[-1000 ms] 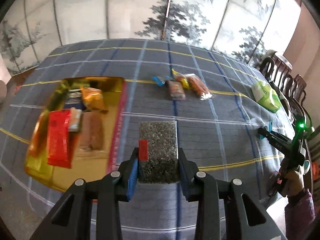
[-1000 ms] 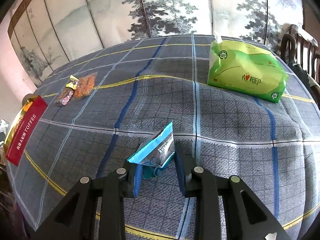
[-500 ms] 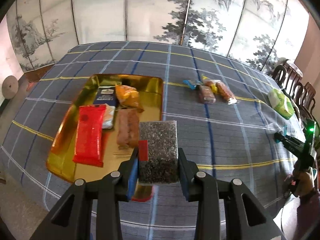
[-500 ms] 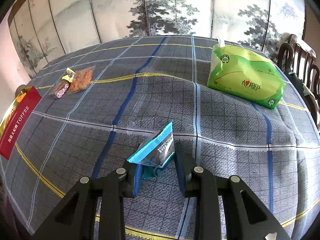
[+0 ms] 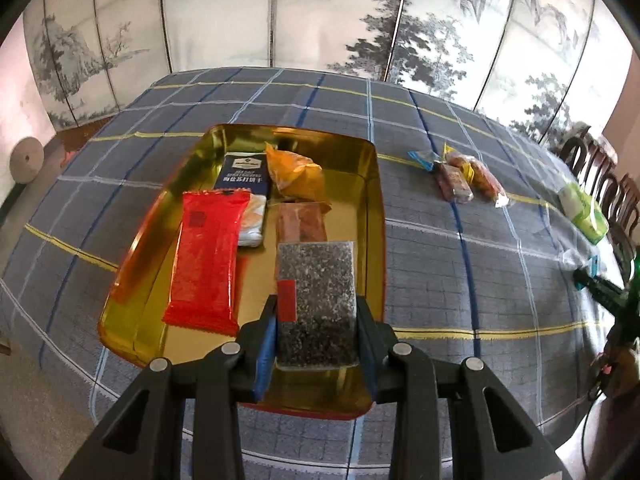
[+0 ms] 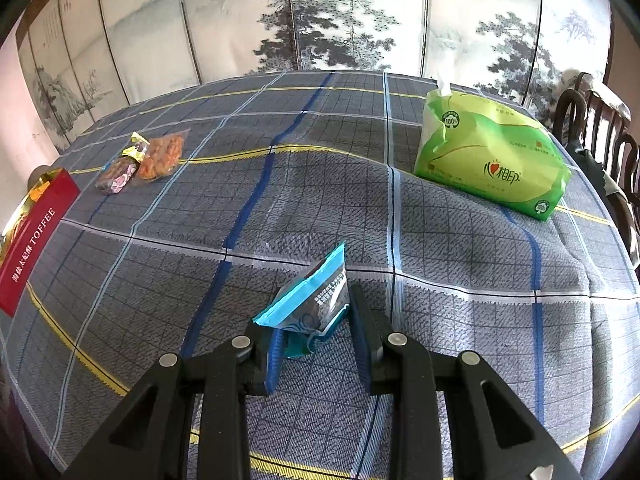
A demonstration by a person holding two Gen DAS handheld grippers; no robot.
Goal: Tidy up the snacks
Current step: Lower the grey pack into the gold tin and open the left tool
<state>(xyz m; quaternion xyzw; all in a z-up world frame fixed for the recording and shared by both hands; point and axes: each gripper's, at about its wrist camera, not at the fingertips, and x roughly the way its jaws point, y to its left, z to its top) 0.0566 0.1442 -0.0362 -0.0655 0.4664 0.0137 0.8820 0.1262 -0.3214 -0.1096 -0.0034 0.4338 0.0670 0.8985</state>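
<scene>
My left gripper (image 5: 316,320) is shut on a clear packet of dark speckled snack (image 5: 316,300) and holds it above the near right part of the gold tray (image 5: 372,208). The tray holds a red packet (image 5: 208,256), a dark blue cracker pack (image 5: 244,172), an orange bag (image 5: 296,176) and a brownish bar (image 5: 302,222). My right gripper (image 6: 310,320) is shut on a small blue and grey packet (image 6: 314,296) just above the checked tablecloth. Several loose snacks (image 5: 460,178) lie right of the tray; they also show in the right wrist view (image 6: 144,160).
A green tissue pack (image 6: 488,160) lies at the table's far right, also in the left wrist view (image 5: 582,212). The tray's red side (image 6: 34,236) shows at the left edge of the right wrist view. Dark wooden chairs (image 6: 600,120) stand at the right. A painted screen stands behind the table.
My left gripper has swung left with the speckled packet, from over the tablecloth to over the tray. My right gripper has hardly moved and still holds the blue packet.
</scene>
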